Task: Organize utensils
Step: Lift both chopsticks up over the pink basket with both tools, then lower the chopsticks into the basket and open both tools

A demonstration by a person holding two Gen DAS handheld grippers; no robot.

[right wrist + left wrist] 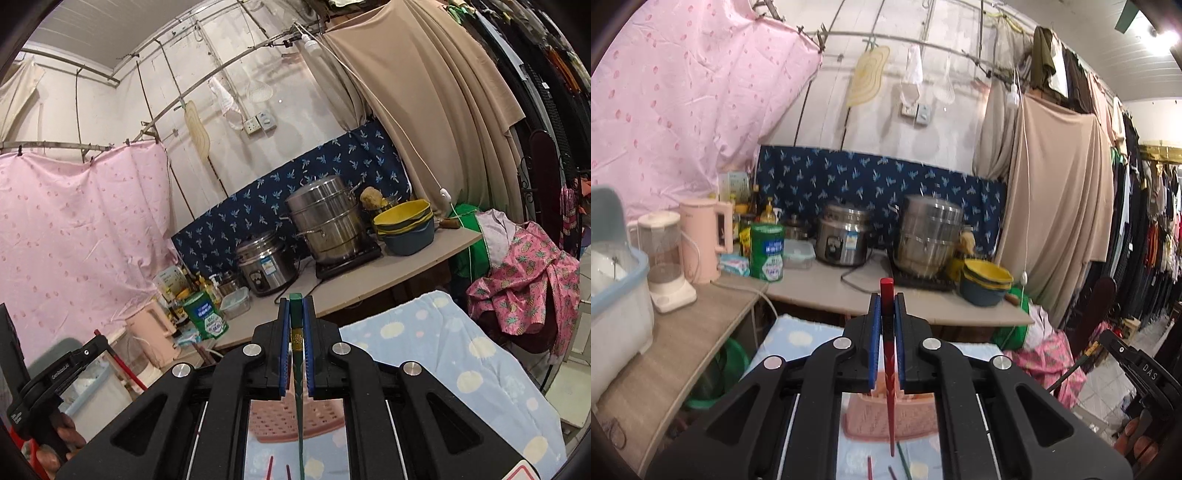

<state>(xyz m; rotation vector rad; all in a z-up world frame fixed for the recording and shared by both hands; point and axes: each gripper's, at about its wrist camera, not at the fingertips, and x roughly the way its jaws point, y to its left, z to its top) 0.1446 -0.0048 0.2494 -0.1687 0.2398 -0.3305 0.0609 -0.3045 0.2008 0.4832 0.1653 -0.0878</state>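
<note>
My left gripper is shut on a red chopstick, held upright with its thin tip hanging down in front of a pink plastic basket. My right gripper is shut on a green chopstick, also upright, its tip hanging over the pink basket. Loose chopsticks lie on the blue spotted cloth below: red and green ones in the left wrist view, red ones in the right wrist view. The left gripper also shows at the left edge of the right wrist view.
A blue spotted cloth covers the work surface. Behind is a counter with a rice cooker, a steel steamer pot, stacked bowls, a green canister, a pink kettle, a blender. A dish bin stands left.
</note>
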